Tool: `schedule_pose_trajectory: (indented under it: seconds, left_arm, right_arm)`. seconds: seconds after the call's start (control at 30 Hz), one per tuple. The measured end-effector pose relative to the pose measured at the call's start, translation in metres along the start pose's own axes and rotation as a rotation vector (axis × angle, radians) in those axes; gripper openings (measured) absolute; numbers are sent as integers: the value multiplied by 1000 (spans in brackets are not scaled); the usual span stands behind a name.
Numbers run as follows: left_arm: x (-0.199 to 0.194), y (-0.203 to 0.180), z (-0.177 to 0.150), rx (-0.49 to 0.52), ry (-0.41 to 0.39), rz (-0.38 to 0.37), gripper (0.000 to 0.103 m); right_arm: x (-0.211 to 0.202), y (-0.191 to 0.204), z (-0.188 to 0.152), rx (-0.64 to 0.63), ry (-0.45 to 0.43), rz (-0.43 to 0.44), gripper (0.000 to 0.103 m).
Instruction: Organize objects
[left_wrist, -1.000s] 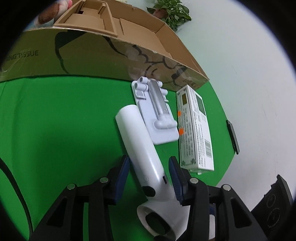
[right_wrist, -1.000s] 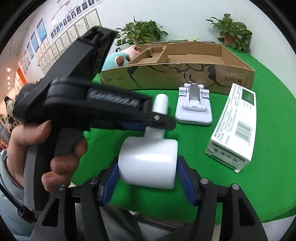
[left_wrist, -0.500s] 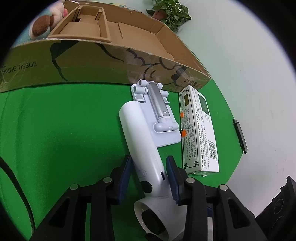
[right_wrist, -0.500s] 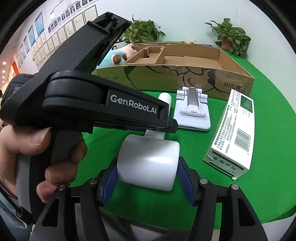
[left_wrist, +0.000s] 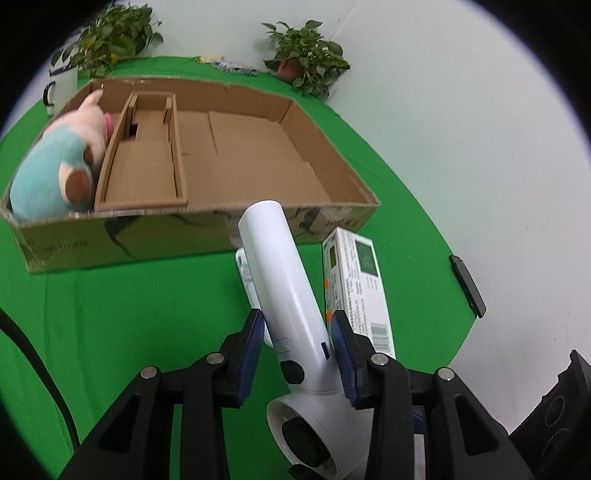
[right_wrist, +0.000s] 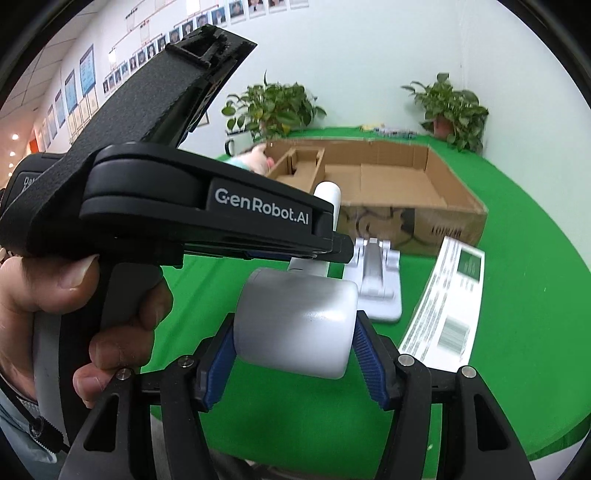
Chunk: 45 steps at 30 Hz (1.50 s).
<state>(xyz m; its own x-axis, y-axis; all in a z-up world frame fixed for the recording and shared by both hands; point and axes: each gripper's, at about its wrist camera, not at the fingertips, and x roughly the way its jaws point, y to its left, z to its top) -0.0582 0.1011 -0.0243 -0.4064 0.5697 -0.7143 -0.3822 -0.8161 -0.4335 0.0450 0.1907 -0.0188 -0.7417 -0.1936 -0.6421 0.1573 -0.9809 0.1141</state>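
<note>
A white hair dryer (left_wrist: 284, 295) is held by both grippers above the green table. My left gripper (left_wrist: 297, 354) is shut on its handle, which points toward the cardboard box (left_wrist: 236, 162). My right gripper (right_wrist: 293, 363) is shut on the dryer's round head (right_wrist: 295, 328). The left gripper's black body (right_wrist: 166, 206) fills the left of the right wrist view. A white folding stand (right_wrist: 376, 284) and a white medicine box (left_wrist: 356, 284) lie on the cloth before the cardboard box; the medicine box also shows in the right wrist view (right_wrist: 448, 306).
A plush pig (left_wrist: 59, 166) sits in the left end of the cardboard box (right_wrist: 388, 192). Potted plants (left_wrist: 306, 62) and a white mug (left_wrist: 61, 88) stand behind it. A black flat device (left_wrist: 467, 284) lies at the table's right edge.
The hair dryer has been lifted off the cloth and carried toward the cardboard box; both grippers rose with it, so the box's inside now shows.
</note>
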Motion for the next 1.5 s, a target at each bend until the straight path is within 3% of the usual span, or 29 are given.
schedule_pose_trajectory:
  seconds: [0.57,1.5]
  left_arm:
    - [-52,-51,85,173,-124,26,36]
    - [-103,-58,197,177,-226,56,36]
  right_arm:
    - [-28,-14,87,-1,-168,-50,57]
    - [-36,-24,240,-59,-226,-26,57]
